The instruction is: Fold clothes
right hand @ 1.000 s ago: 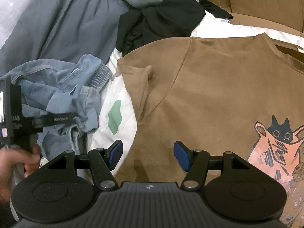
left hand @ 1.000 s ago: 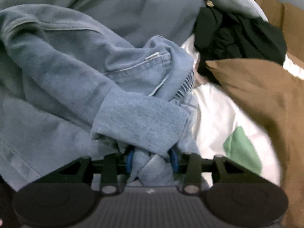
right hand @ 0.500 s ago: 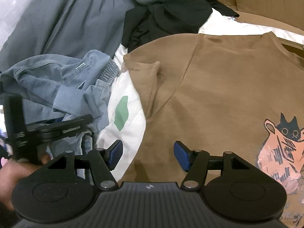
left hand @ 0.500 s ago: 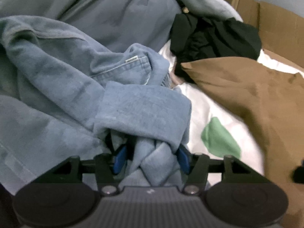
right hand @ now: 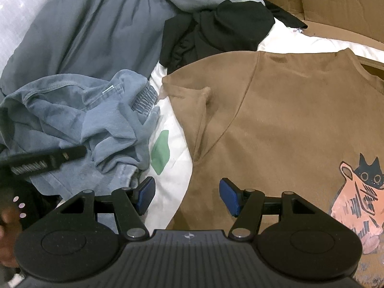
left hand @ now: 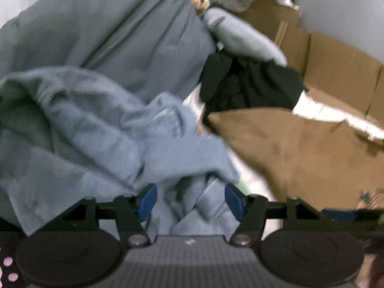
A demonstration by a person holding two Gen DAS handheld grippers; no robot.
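The brown T-shirt (right hand: 288,124) lies spread flat on the white bed sheet (right hand: 172,168), the landmark here. Left of it sits the crumpled blue denim garment (right hand: 79,110); behind it, a black garment (right hand: 216,31). The left tongs (left hand: 189,201) stand apart around loose denim folds. The right tongs (right hand: 184,195) hang apart over the shirt's near edge.

— Lying on the white quilt (right hand: 172,165), green patch showing: crumpled denim garment (right hand: 79,120) left, brown T-shirt (right hand: 283,124) spread flat right.
— Sitting behind: black clothes (right hand: 216,31), grey bedding (right hand: 91,31).
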